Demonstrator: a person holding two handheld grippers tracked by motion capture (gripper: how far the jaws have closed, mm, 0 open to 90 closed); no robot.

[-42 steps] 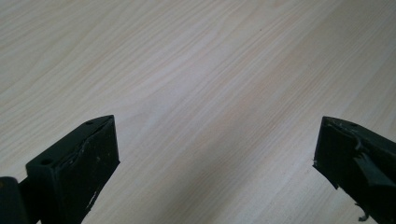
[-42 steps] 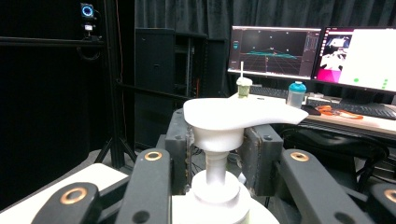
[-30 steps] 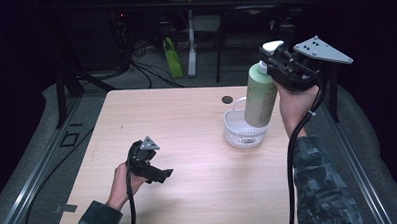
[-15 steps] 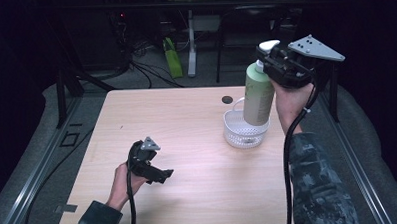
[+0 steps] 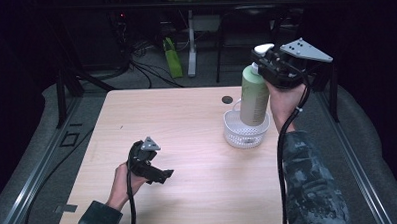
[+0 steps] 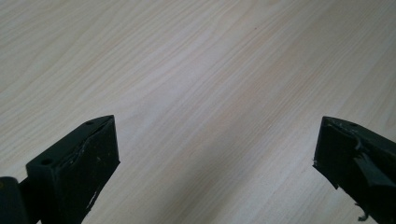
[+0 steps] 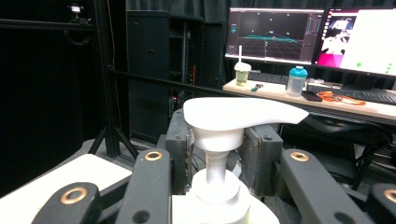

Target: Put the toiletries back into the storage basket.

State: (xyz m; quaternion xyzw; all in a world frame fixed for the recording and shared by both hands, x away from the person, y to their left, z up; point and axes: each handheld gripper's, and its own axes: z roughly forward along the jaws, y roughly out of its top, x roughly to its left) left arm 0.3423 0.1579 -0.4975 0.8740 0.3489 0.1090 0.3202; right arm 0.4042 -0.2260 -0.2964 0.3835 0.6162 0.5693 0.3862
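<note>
A green pump bottle [image 5: 254,96] with a white pump head [image 7: 236,113] hangs upright, its base just inside a white mesh basket [image 5: 246,133] at the table's right. My right gripper [image 5: 266,65] is shut on the bottle's neck just under the pump head; in the right gripper view its pads [image 7: 180,137] press on the white collar from both sides. My left gripper [image 5: 158,174] rests low near the table's front left, its jaws wide apart over bare wood [image 6: 210,93] with nothing between them.
A small dark round spot [image 5: 227,99] lies on the table behind the basket. Cables and a green object [image 5: 172,58] are on the floor beyond the far edge. A desk with monitors [image 7: 275,32] and cups stands behind.
My right gripper has carried the bottle a little down and toward the basket, so its base now dips into it. The left gripper has not moved.
</note>
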